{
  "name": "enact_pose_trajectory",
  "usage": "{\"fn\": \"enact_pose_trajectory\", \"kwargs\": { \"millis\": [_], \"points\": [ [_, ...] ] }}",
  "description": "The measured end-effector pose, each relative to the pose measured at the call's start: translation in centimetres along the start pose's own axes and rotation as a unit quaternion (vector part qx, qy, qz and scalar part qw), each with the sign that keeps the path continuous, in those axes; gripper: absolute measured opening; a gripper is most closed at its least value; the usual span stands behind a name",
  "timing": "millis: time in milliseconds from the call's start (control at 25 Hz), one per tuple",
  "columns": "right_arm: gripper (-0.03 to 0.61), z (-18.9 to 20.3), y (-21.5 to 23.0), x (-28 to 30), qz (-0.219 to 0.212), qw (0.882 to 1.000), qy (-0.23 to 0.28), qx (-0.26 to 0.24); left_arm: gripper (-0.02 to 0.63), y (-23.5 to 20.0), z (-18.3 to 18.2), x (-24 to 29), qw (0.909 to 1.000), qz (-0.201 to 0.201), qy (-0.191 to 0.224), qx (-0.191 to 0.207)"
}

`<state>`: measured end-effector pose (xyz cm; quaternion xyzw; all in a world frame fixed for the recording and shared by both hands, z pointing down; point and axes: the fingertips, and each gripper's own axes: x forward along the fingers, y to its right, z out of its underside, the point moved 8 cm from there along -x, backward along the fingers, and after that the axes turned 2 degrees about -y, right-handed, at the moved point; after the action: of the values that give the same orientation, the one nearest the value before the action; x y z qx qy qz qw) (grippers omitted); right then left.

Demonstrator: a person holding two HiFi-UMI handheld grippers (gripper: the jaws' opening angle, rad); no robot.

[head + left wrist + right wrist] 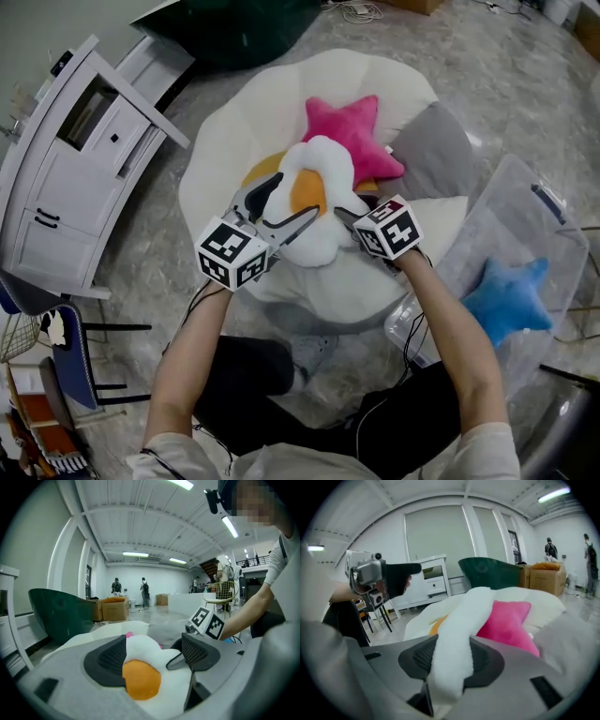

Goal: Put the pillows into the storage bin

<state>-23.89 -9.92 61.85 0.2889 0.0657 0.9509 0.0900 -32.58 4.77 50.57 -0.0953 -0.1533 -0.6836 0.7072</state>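
Observation:
The fried-egg pillow (314, 202), white with an orange yolk, hangs over the white beanbag seat (234, 122), held from both sides. My left gripper (292, 199) is shut on it, with the yolk (140, 679) between its pads (108, 660). My right gripper (339, 214) is shut on a fold of the pillow's white edge (452, 639). Behind it on the seat lie a pink star pillow (352, 136) and a grey pillow (431, 155). The clear storage bin (487, 216) stands to the right with a blue star pillow (506, 295) inside.
A white cabinet (75, 169) stands at the left and a dark green beanbag (234, 28) at the back. A dark chair (66, 347) sits lower left. The person's legs are just below the seat. Several people and cardboard boxes (110, 609) are far off.

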Motion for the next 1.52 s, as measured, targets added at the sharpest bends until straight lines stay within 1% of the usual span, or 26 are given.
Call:
{"fn": "enact_pose_trajectory", "kwargs": {
  "millis": [120,240,320,440,520,720,880,1000,1200,1400,1520],
  "points": [
    [0.147,-1.4,0.3,-3.2,0.023,0.999,0.041,-0.012,0.377,0.2,-0.7,1.2,0.9998,0.015,0.012,-0.010],
    [0.147,-2.1,0.6,-6.9,0.060,0.995,0.083,-0.014,0.377,1.4,-0.9,3.3,0.9986,0.051,0.012,0.003],
    [0.147,-2.3,1.2,-9.7,0.095,0.990,0.105,-0.018,0.377,2.3,-1.1,5.0,0.9971,0.075,0.013,0.010],
    [0.149,-1.7,2.2,-13.5,0.143,0.981,0.129,-0.019,0.377,4.0,-1.5,7.6,0.9941,0.108,0.013,0.000],
    [0.149,-0.9,2.9,-15.7,0.170,0.975,0.143,-0.012,0.377,5.5,-1.7,9.4,0.9915,0.129,0.011,-0.005],
    [0.149,0.8,4.2,-20.2,0.225,0.960,0.168,0.008,0.377,9.2,-2.5,14.1,0.9839,0.179,0.006,0.002],
    [0.150,1.2,4.8,-23.1,0.270,0.947,0.172,-0.004,0.377,11.3,-3.5,17.0,0.9781,0.207,0.016,-0.016],
    [0.150,1.6,5.3,-25.1,0.293,0.939,0.179,-0.001,0.376,12.7,-4.3,18.5,0.9739,0.223,0.030,-0.031],
    [0.150,2.3,4.8,-27.3,0.332,0.927,0.175,0.002,0.376,14.5,-5.0,19.8,0.9653,0.256,0.043,-0.026],
    [0.150,3.6,3.0,-30.7,0.382,0.910,0.163,0.009,0.377,17.9,-5.8,20.5,0.9504,0.304,0.058,-0.028],
    [0.152,3.7,2.0,-32.3,0.418,0.896,0.149,-0.006,0.377,19.6,-6.3,20.9,0.9419,0.328,0.066,-0.033]
  ]
}}
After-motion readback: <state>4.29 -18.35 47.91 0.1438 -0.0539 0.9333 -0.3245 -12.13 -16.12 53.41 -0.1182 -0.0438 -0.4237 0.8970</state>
